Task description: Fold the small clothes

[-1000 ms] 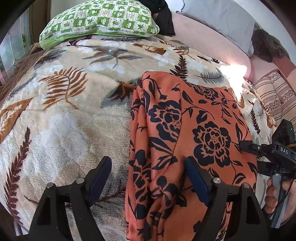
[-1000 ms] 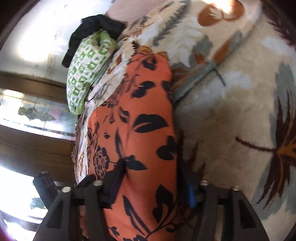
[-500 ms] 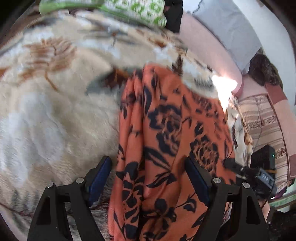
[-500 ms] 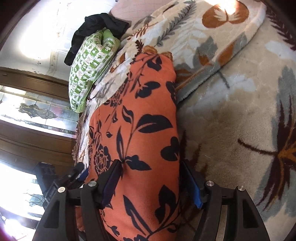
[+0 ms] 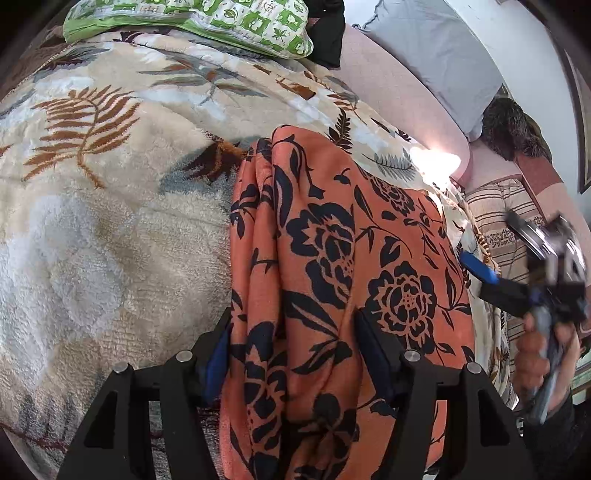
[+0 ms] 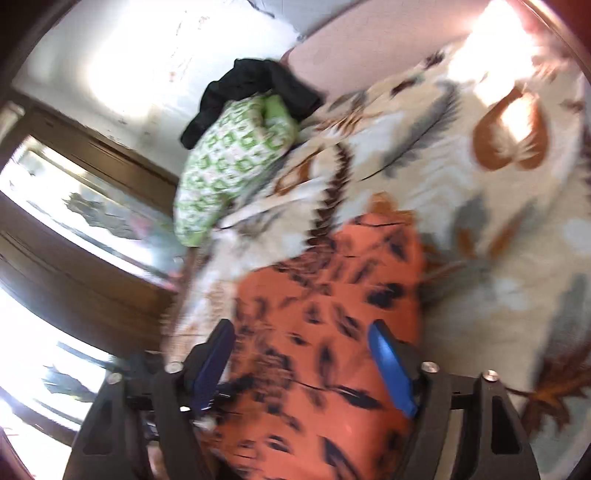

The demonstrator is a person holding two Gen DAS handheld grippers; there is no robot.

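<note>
An orange garment with a black flower print [image 5: 332, 258] lies folded in a long strip on the leaf-patterned blanket [image 5: 110, 221]; it also shows, blurred, in the right wrist view [image 6: 332, 369]. My left gripper [image 5: 295, 362] is open, its jaws on either side of the garment's near end, with cloth bunched between them. My right gripper [image 6: 303, 369] is open above the garment's right side. It shows in the left wrist view [image 5: 480, 269] raised off the cloth, held by a hand.
A green-and-white pillow [image 5: 192, 22] and a black cloth [image 5: 328, 33] lie at the head of the bed. A grey pillow [image 5: 436, 55] leans on the pink headboard. A striped cushion [image 5: 502, 229] is at the right. A wood-framed window [image 6: 74, 229] is beside the bed.
The right gripper has lifted off the garment's right edge and pulled back, blurred in motion. The left gripper has moved in over the near end, its jaws narrower around the cloth.
</note>
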